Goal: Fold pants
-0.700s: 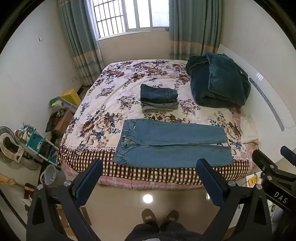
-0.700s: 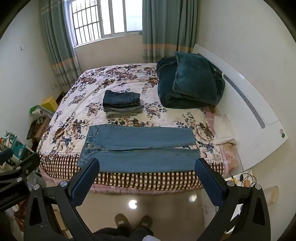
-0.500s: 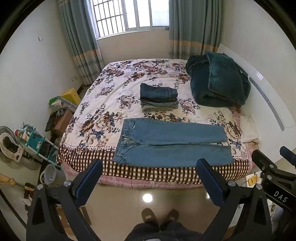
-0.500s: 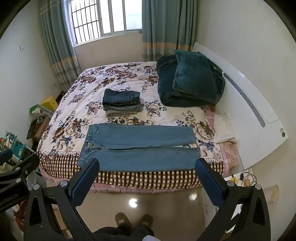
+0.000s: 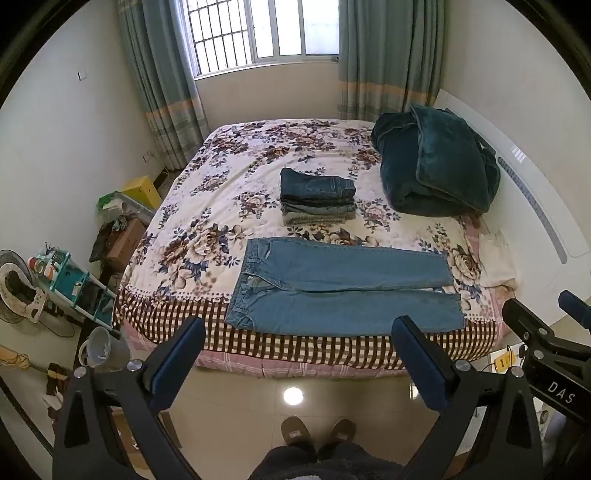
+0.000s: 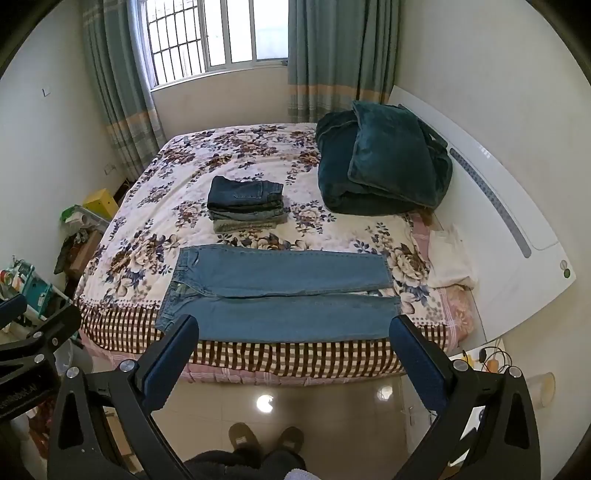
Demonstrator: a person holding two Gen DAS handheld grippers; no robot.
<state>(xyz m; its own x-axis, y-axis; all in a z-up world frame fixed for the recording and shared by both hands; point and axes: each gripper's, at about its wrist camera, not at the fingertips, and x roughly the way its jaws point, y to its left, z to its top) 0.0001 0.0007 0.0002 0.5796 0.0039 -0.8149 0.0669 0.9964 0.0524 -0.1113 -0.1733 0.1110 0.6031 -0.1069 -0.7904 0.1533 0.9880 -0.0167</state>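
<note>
Two grippers you hold above the floor, left gripper [image 5: 297, 334] and right gripper [image 6: 295, 332] spread wide and empty, light blue jeans [image 5: 341, 290] flat on the floral bed [image 5: 207, 236], stack of folded jeans [image 5: 317, 195] behind.

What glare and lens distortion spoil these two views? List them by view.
Left wrist view: strong fisheye bending with black corners; the window is blown out white; a round glare spot sits on the glossy floor; the jeans stay sharp. Right wrist view: same barrel curve, bowing the white headboard; floor glare again; no motion blur.
</note>
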